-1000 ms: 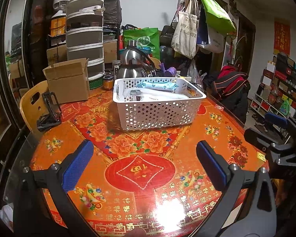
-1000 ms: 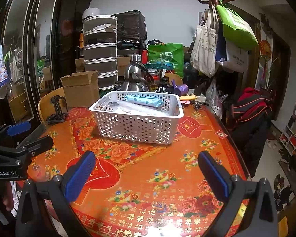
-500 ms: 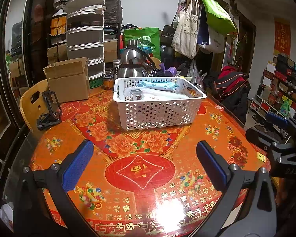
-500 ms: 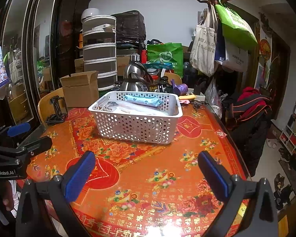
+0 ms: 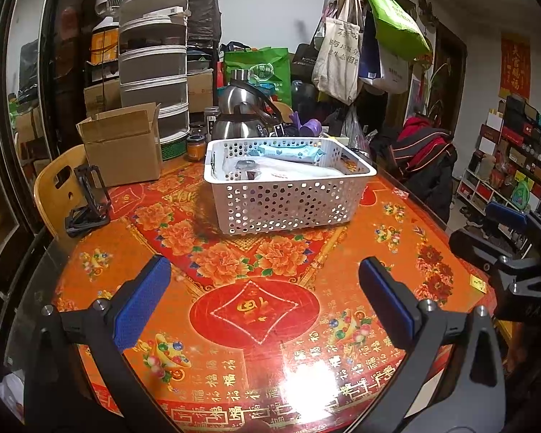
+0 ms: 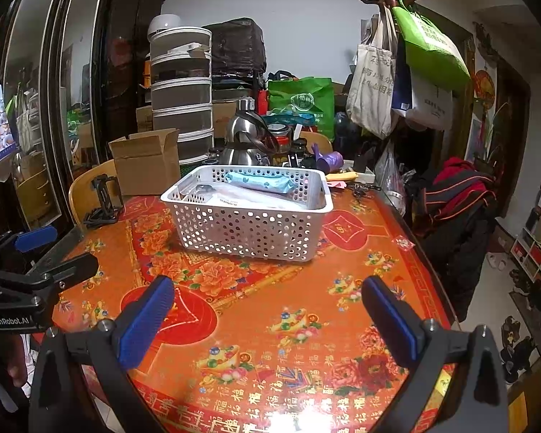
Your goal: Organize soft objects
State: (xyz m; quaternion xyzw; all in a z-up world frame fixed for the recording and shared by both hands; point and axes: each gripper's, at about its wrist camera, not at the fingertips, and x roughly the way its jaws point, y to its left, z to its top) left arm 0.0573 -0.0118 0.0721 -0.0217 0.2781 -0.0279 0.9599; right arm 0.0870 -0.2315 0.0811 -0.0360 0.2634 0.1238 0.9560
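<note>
— Soft packs, where do they lie from the grippers?
— Ahead of both. The left gripper (image 5: 263, 285) hangs over the near part of the table (image 5: 389, 238), jaws spread wide, nothing between the blue pads (image 5: 142, 306). Straight beyond its fingertips stands the white perforated basket (image 5: 281, 202), and inside it rest the flat white pack (image 5: 299, 171) and, behind that, the light-blue pack (image 5: 290, 151) along the far wall.
— And the right one?
— The right gripper (image 6: 267, 310) is likewise released and empty, over the table; the basket sits ahead and slightly left of it.
— Any change from a moment ago?
— Hardly any. Both grippers stay wide apart at almost the same spot, and the basket and its packs have not shifted.
— Anything readable?
— On the left gripper's body, seen at the left edge of the right wrist view, "GenRobot.AI". The tablecloth (image 6: 306, 324) carries rows of the character 福 near the edge. Farther off, a brown cardboard box (image 5: 124, 146) sits ahead and to the left; writing on the hanging tote bags (image 6: 375, 83) is too small to read.
</note>
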